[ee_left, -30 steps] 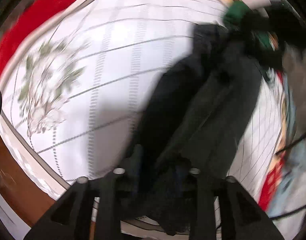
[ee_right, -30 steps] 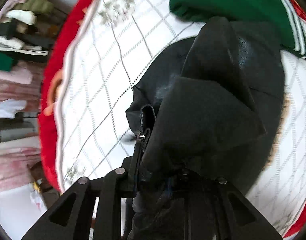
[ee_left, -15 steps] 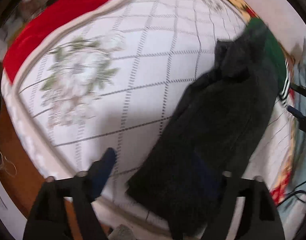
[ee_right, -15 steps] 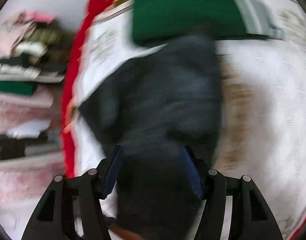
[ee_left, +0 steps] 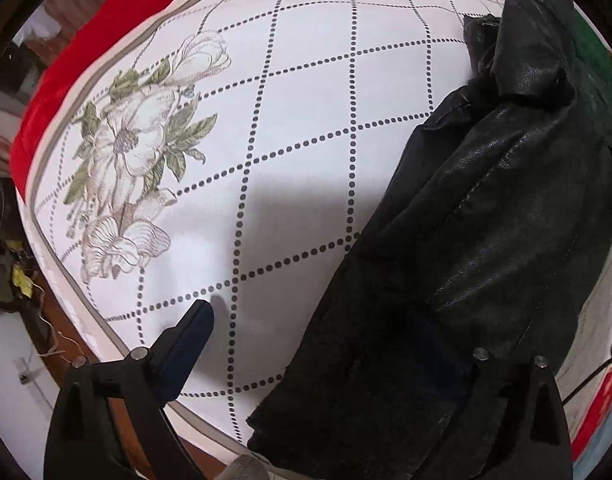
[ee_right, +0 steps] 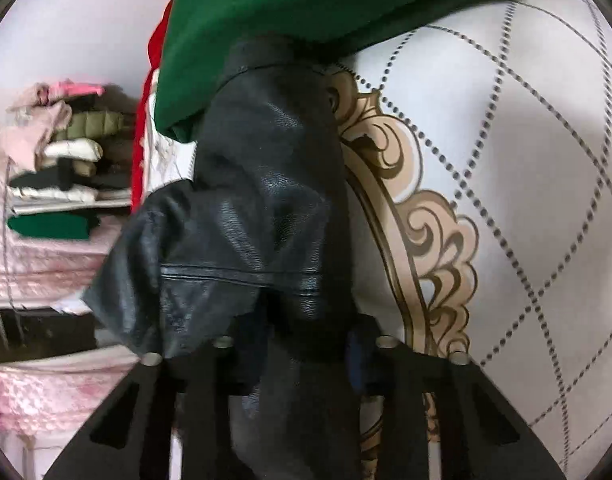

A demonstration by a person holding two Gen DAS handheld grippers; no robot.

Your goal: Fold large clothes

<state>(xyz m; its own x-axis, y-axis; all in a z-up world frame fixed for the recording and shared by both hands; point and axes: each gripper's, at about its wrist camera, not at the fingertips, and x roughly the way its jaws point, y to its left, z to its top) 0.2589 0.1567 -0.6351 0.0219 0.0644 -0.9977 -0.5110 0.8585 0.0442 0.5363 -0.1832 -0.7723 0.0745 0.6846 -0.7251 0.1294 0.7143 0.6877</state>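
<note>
Black leather jacket (ee_left: 486, 216) lies bunched lengthwise on the bed (ee_left: 306, 100), its far end overlapping a folded green garment (ee_right: 306, 4) with white stripes. Left hand-held gripper (ee_left: 326, 360): fingers spread wide, blue pad of one finger (ee_left: 186, 344) bare over the white quilted cover, the other finger buried behind jacket fabric; looks like it grips nothing, jacket hem just drapes across its right side. Right hand-held gripper (ee_right: 302, 352): leather piled over the jaw gap, pads barely visible as blue slivers, fingers fairly close together; it seems to be pinching a fold of the jacket but I can't confirm contact. Risks: leather is stiff and slick, so a pinch on a thick seam could slip and the fold springs open; dragging the jacket could pull the green garment out of its fold since they overlap; left gripper is near the bed edge, so a loose hem could slide off the side. Hidden: sleeves and collar layout unreadable in the heap, zipper not locatable, jacket's far end cut off by the lens rim in the left view, how far the jacket runs under the green garment unclear. A stack of folded clothes (ee_right: 62, 168) on a shelf sits well off the bed, soft focus.
</note>
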